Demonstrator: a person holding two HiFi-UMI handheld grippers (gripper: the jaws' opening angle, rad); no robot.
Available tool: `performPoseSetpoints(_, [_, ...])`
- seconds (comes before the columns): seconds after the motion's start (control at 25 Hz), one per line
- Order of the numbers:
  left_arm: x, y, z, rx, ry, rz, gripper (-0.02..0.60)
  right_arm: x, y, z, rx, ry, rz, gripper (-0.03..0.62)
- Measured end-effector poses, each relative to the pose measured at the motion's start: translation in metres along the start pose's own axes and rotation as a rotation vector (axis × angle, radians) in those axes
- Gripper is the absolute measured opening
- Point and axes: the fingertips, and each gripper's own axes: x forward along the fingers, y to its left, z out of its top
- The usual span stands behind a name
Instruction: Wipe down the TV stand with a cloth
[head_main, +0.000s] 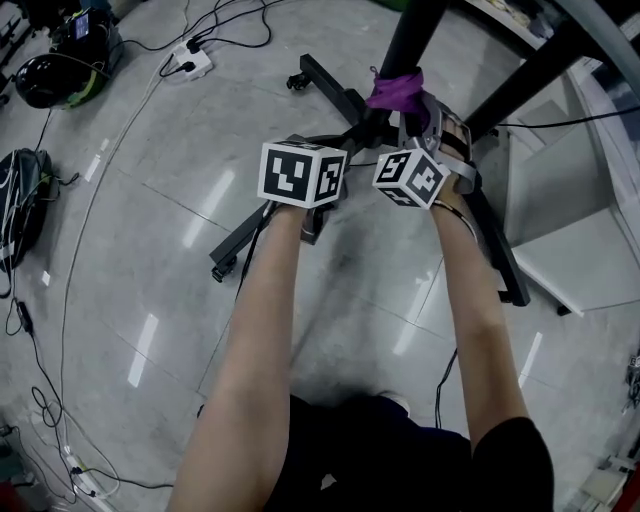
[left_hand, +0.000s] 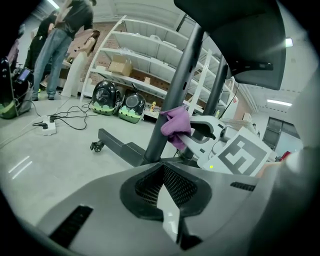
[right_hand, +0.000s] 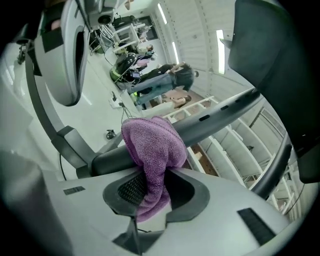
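Note:
The TV stand is a black pole (head_main: 410, 40) rising from black legs with casters (head_main: 330, 85). A purple cloth (head_main: 397, 90) is wrapped against the pole low down, just above the legs. My right gripper (right_hand: 150, 192) is shut on the cloth (right_hand: 152, 145) and presses it onto the pole (right_hand: 215, 117). My left gripper (left_hand: 162, 167) is shut with nothing in it, beside the pole (left_hand: 170, 110) and a little apart from it. In the head view its marker cube (head_main: 303, 173) hides its jaws. From the left gripper view the cloth (left_hand: 176, 125) shows on the pole.
A power strip (head_main: 190, 62) and cables lie on the grey floor at the far left, near dark helmets (head_main: 45, 80). A white panel (head_main: 570, 230) stands to the right. White shelving (left_hand: 150, 55) and standing people (left_hand: 55, 45) are in the background.

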Motion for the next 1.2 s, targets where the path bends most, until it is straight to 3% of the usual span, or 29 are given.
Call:
performPoseSetpoints(0.24, [-0.003,0.009,-0.001,-0.035,-0.012,0.029,0.006,0.004,0.035,-0.015,-0.021,0.03,0.068,0.104])
performPoseSetpoints(0.6, [-0.011,0.021,-0.01,-0.027,0.017,0.056,0.006,0.016,0.076,-0.034,0.017,0.089,0.166,0.104])
performPoseSetpoints(0.8, [-0.018,0.022,-0.014,-0.024,0.032,0.065,0.006,0.015,0.091,-0.038,-0.071,0.081,0.187,0.104])
performPoseSetpoints(0.96, [-0.025,0.026,-0.012,-0.009,0.036,0.068,0.006,0.015,0.095,-0.036,-0.059,0.102,0.217,0.104])
performPoseSetpoints(1.2, [-0.031,0.024,-0.022,0.009,0.07,0.06,0.006,0.016,0.112,-0.044,-0.165,0.103,0.263,0.104])
